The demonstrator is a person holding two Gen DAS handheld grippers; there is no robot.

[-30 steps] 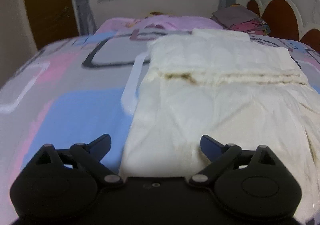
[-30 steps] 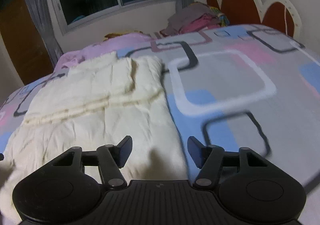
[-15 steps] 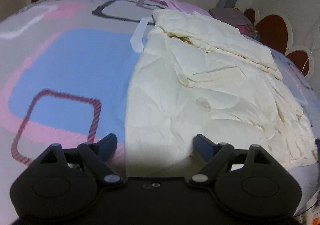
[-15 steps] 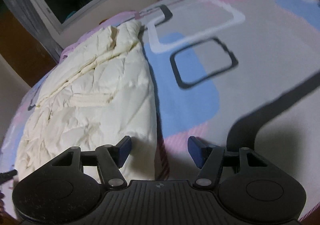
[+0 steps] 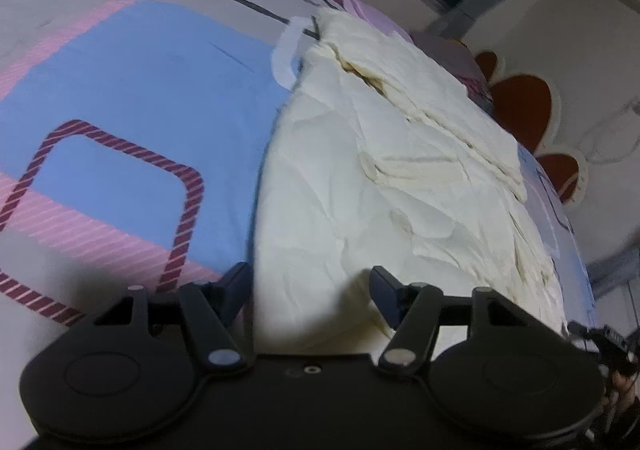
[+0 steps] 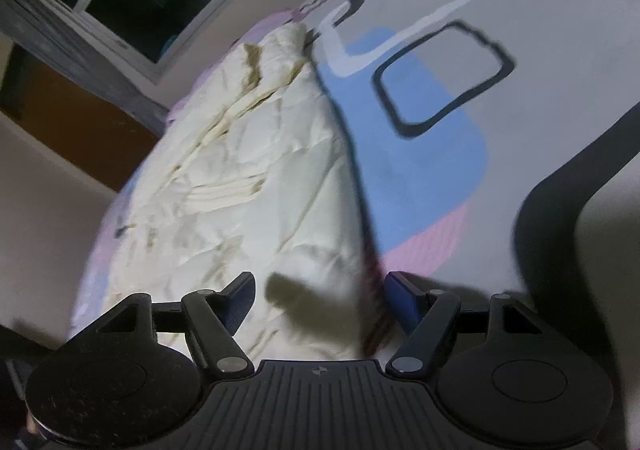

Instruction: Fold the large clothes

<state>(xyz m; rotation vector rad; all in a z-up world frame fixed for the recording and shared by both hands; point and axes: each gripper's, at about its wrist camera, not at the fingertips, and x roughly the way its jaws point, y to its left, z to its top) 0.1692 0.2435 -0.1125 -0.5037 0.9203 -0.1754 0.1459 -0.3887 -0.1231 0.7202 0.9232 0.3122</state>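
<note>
Cream garment (image 5: 400, 186) lies on bed (image 5: 132, 90), far end already folded over. Near fold pending. Left claw (image 5: 310, 290) narrowing, spread astride near corner; right claw (image 6: 320, 296) widening, spread astride opposite corner.

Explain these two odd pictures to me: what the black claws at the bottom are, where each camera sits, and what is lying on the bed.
No robot here: a person carries a hand-held gripper in each hand, each with a camera looking along its jaws. One picture is from the left gripper, the other from the right gripper. A cream garment, partly folded, lies on a patterned bedspread. Each gripper sits at a near corner of it, jaws open astride its edge. The left jaws have just been closing, the right opening. Nothing is held yet.
</note>
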